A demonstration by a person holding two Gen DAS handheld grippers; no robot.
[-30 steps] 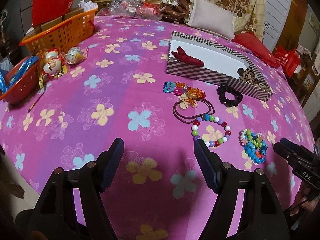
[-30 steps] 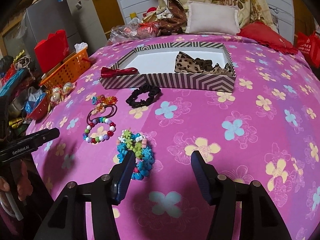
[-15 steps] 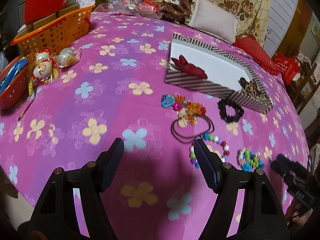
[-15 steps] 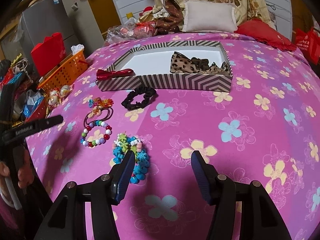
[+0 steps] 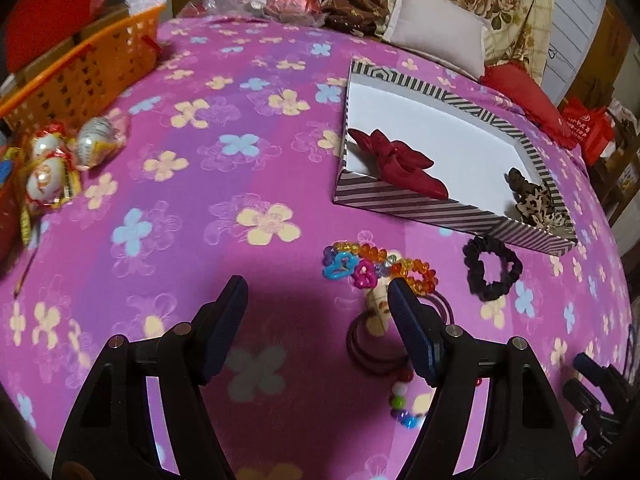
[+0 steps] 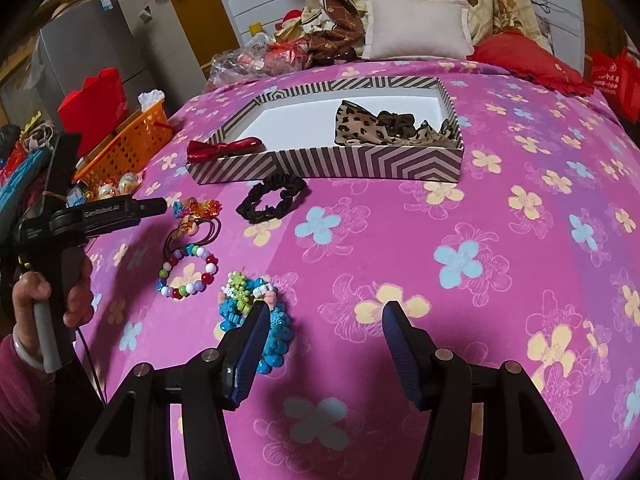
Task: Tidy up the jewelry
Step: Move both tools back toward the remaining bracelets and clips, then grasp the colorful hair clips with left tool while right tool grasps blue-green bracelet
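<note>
A striped box (image 5: 440,208) (image 6: 328,160) lies on the pink flowered bedspread, holding a red bow (image 5: 396,164) (image 6: 224,148) and leopard-print scrunchies (image 5: 536,200) (image 6: 384,126). In front of it lie a black scrunchie (image 5: 492,268) (image 6: 274,198), a bright plastic-charm bracelet (image 5: 372,266) (image 6: 196,208), dark hair ties (image 5: 372,344) (image 6: 196,232), a round-bead bracelet (image 6: 188,272) and a blue-green bead cluster (image 6: 252,312). My left gripper (image 5: 316,300) is open, just above the cloth, its right finger over the hair ties. My right gripper (image 6: 324,320) is open, its left finger beside the bead cluster.
An orange basket (image 5: 84,76) (image 6: 128,148) and foil-wrapped eggs (image 5: 60,156) sit at the left. Pillows (image 5: 436,36) (image 6: 416,28), a red cushion (image 6: 524,60) and bags of clutter lie at the far end of the bed.
My left gripper has moved forward and down towards the charm bracelet and hair ties. My right gripper has barely moved.
</note>
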